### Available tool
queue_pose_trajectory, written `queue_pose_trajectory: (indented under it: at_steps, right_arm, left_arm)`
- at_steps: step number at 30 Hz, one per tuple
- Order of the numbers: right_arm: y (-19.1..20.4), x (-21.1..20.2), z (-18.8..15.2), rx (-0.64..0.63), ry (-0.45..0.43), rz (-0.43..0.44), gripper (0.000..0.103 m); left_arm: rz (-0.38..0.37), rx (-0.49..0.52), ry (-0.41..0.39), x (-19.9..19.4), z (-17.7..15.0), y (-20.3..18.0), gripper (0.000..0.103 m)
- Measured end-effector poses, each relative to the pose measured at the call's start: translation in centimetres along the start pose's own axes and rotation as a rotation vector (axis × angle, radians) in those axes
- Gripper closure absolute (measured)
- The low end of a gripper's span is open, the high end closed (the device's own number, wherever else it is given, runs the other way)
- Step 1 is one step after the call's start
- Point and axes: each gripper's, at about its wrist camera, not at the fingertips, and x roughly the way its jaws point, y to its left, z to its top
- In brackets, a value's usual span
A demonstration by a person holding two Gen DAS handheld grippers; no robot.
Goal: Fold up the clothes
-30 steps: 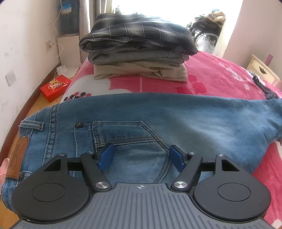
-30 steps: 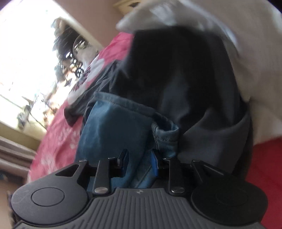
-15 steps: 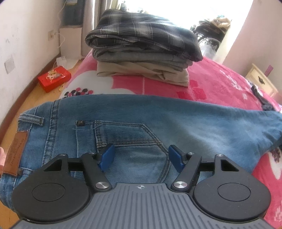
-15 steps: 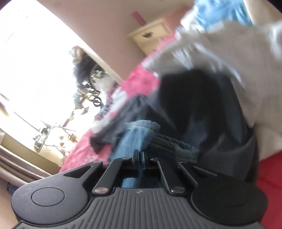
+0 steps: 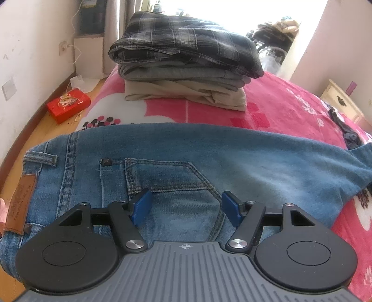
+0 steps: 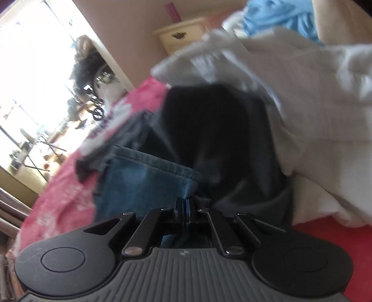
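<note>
Blue jeans point(image 5: 209, 158) lie across the pink bed, waistband at the left, legs running off to the right. My left gripper point(image 5: 186, 206) hovers open over the back pocket, blue pads wide apart with nothing between them. In the right wrist view my right gripper point(image 6: 183, 206) is shut on the hem end of the jeans leg point(image 6: 144, 178), the denim pinched between its pads. A dark garment point(image 6: 220, 139) lies right behind the hem.
A stack of folded clothes point(image 5: 186, 69), plaid on top, sits at the far side of the bed. A red box point(image 5: 68, 105) lies on the floor at left. White point(image 6: 302, 104) and light blue point(image 6: 279, 16) clothes are piled behind the dark garment. A cream nightstand point(image 5: 341, 102) stands at right.
My right gripper closed on the jeans hem and lifted it a little. The left gripper stayed open and drew slightly nearer over the pocket.
</note>
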Motion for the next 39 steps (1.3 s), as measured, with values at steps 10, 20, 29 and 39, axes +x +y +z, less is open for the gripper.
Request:
queue_pose_trajectory:
  at_steps: [10,20,29,39]
  right_arm:
    - [2.2,-3.7,-0.3,-0.304,-0.195,-0.129,0.071]
    - [11.5,1.2,-3.4,-0.691,-0.149,0.029,0.076]
    - [9.8,4.0,0.8,-0.511,-0.228,-0.114,0.096]
    - [10.6,-0.1,-10.9,-1.131,0.026,0.109,0.097]
  left_arm:
    - [0.009,0.029,-0.008,0.1,-0.3,-0.3,0.035]
    - [0.025,0.040,-0.011,0.2,-0.5,-0.7,0.034]
    - [0.019,0.054,-0.001,0.3,-0.4,-0.6,0.033]
    - [0.018,0.066,-0.005,0.4,-0.6,-0.7,0.032]
